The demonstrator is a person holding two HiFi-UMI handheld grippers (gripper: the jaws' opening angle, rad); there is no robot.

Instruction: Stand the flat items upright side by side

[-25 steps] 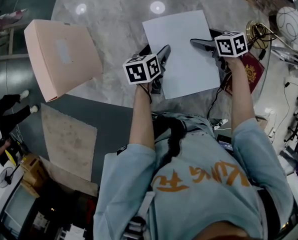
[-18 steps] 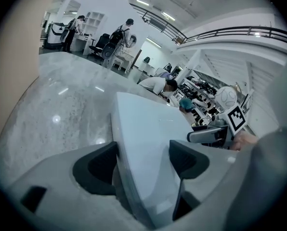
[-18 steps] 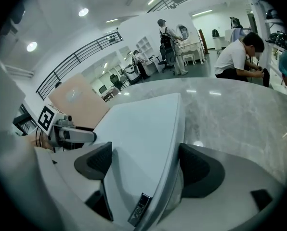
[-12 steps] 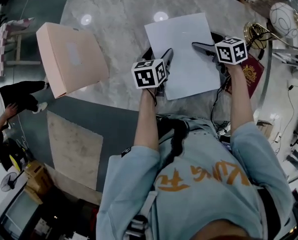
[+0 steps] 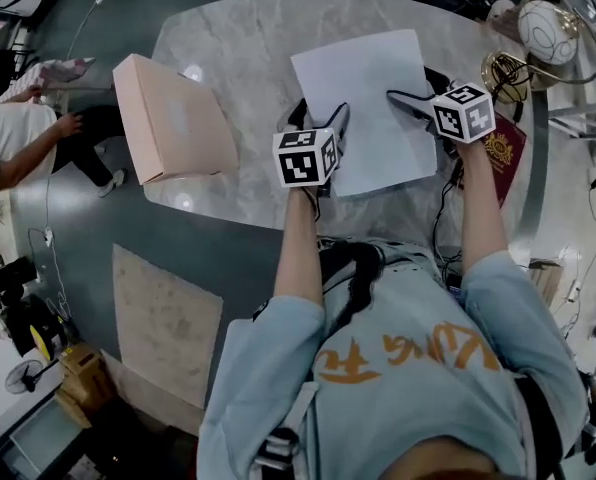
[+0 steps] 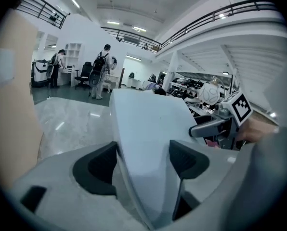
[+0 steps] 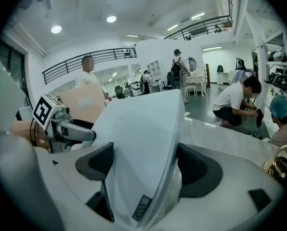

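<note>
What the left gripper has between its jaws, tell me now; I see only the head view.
Observer: The left gripper is closed on the white flat box, with a jaw on each face.
Operator: Now report the right one.
Observer: The right gripper is clamped on the same box, also with a jaw on each face.
Operator: Describe the edge nearest that gripper.
Observer: A small dark label sits on that edge, between the right gripper's jaws. Its print is too small to read.
</note>
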